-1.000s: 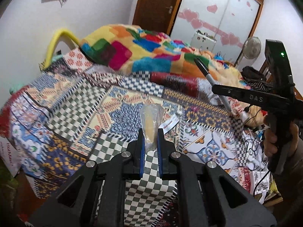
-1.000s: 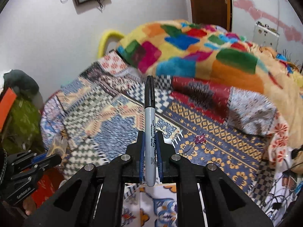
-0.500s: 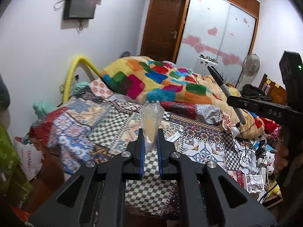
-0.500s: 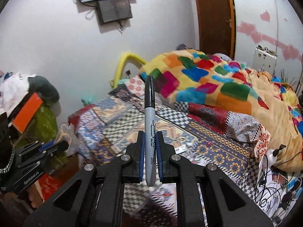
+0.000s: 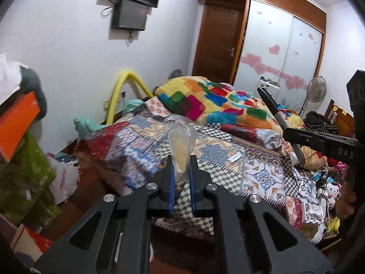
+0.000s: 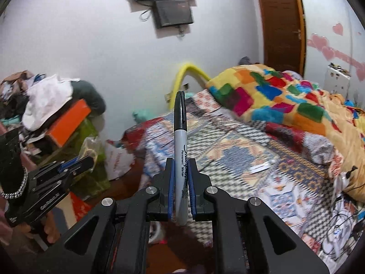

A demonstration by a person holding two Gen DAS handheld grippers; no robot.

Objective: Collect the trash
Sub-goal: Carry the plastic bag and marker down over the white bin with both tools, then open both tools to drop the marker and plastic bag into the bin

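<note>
The left claw pinches a crinkly clear plastic wrapper above the patchwork-covered bed; the right claw pinches a grey black-capped marker above it too

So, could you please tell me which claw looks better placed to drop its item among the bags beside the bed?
Left, probably: the left claw, gripping the plastic wrapper, sits nearer the bags.
</note>
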